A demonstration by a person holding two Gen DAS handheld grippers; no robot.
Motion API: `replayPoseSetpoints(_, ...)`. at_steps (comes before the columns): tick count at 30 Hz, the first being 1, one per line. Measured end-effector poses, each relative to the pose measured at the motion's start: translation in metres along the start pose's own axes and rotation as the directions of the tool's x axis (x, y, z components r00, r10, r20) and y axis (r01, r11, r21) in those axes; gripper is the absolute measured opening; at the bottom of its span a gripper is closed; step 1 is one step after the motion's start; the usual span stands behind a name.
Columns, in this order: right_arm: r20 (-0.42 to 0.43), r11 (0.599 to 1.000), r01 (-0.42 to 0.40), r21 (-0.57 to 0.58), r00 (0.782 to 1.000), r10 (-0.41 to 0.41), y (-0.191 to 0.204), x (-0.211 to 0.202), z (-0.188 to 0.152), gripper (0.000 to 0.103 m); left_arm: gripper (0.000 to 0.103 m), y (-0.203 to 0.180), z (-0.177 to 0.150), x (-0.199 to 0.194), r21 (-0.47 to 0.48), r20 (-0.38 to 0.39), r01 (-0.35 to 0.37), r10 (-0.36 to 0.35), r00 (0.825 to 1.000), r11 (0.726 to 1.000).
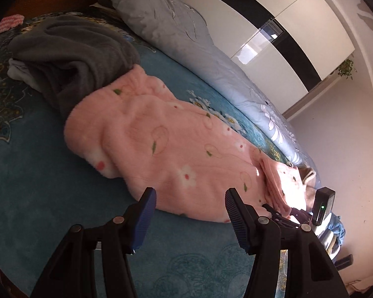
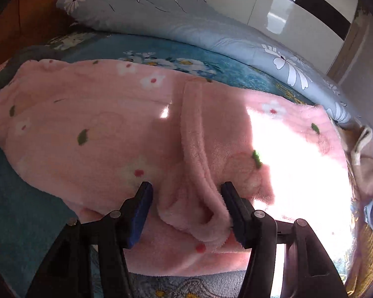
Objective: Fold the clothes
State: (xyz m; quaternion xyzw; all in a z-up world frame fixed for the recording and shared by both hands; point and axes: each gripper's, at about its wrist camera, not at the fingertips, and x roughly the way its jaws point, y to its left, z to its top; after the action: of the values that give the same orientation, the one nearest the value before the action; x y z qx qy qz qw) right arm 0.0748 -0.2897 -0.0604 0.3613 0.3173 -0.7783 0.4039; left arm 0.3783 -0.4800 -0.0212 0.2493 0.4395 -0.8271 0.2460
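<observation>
A pink fleece garment (image 1: 171,149) with small flowers lies stretched across the teal bed cover (image 1: 37,198). My left gripper (image 1: 189,198) is open and empty, just above the garment's near edge. My right gripper (image 2: 186,191) is open, its jaws on either side of a raised fold (image 2: 199,164) of the same pink garment (image 2: 99,129); the fold brushes the right finger. The right gripper also shows in the left wrist view (image 1: 281,214) at the garment's far end, where part of it is hidden.
A grey fleece garment (image 1: 69,57) is piled at the pink garment's far end. A pale blue floral quilt (image 1: 186,29) (image 2: 186,24) lies along the bed's far side. A beige cloth (image 2: 363,154) lies at the right. White wardrobe doors (image 1: 273,12) stand behind.
</observation>
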Motion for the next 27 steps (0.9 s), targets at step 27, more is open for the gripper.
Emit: replayPoseSetpoints(27,0.02,0.902,-0.294,0.318,0.953,0.303,-0.007,0.005,0.021,0.03,0.062,0.066,-0.004,0.001,-0.191,0.004,-0.035,0.037,0.999,0.981)
